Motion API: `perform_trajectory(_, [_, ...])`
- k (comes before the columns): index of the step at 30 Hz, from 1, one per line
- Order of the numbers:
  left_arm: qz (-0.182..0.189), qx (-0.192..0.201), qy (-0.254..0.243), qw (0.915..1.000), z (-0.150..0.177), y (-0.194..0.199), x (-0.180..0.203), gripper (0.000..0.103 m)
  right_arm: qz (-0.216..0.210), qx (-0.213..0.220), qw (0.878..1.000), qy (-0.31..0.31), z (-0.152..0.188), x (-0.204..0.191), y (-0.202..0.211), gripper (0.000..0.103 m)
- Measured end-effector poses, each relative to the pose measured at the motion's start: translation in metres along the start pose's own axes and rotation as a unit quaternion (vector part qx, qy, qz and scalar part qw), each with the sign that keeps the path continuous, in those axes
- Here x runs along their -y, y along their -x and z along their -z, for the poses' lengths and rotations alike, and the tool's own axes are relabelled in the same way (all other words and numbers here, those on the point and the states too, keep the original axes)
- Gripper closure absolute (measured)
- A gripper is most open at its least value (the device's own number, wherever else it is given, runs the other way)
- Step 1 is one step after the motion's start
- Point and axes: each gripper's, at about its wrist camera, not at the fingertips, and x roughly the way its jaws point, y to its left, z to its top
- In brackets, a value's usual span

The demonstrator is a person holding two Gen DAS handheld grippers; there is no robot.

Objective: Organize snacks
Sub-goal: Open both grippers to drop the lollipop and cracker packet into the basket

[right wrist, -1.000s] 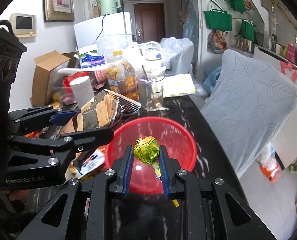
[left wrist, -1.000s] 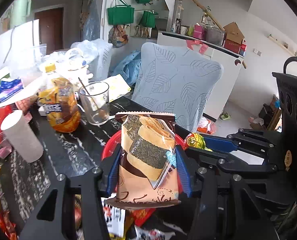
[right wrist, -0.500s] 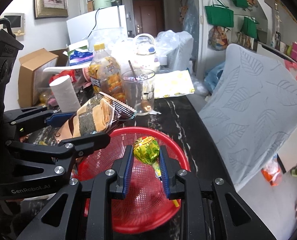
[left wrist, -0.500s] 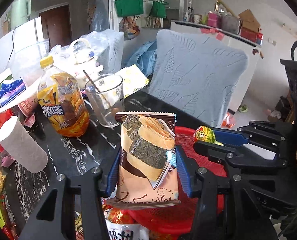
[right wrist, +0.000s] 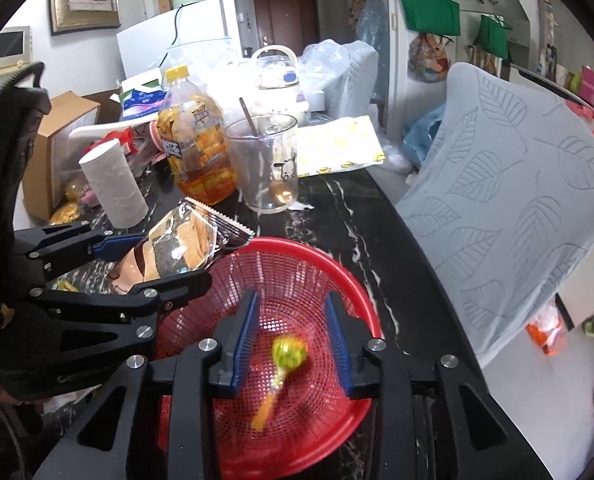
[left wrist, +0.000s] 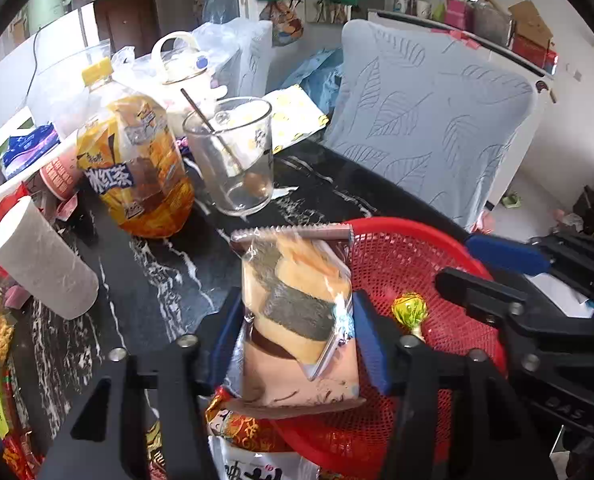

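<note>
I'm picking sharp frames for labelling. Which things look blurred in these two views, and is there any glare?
Right wrist view: the lollipop is motion-smeared in the red basket, between the open right gripper; the cluttered background is washed out. Left wrist view: the snack packet in the left gripper is slightly soft, with glare on its wrapper.

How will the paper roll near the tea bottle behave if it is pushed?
The paper roll looks light, so a small push would probably move it. It stands tilted on end, so it may tip. Once down, its round shape would likely roll toward the tea bottle.
</note>
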Motion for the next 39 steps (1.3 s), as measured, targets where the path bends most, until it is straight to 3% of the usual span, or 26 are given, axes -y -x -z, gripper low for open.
perform_trajectory(2, [-0.006,0.003,0.002,1.0,0.001,0.002,0.001,0.036,0.005,0.001,1.0,-0.003,0.001,0.001,0.003,0.062])
perform_trajectory(12, [-0.006,0.024,-0.008,0.9997,0.0,0.029,0.011,0.036,0.022,0.012,1.0,-0.012,0.001,0.003,0.026,0.062])
perform_trajectory(23, [-0.004,0.071,-0.016,0.9973,0.004,0.086,0.016,0.036,0.039,0.056,0.998,-0.003,0.0,-0.013,0.079,0.062])
perform_trajectory(37, [-0.019,0.129,-0.016,0.9914,0.038,0.163,0.017,0.036,0.034,0.101,0.994,0.009,0.014,-0.046,0.14,0.062])
perform_trajectory(39, [-0.019,0.133,-0.014,0.9909,0.043,0.17,0.017,0.036,0.032,0.105,0.994,0.011,0.018,-0.051,0.147,0.058])
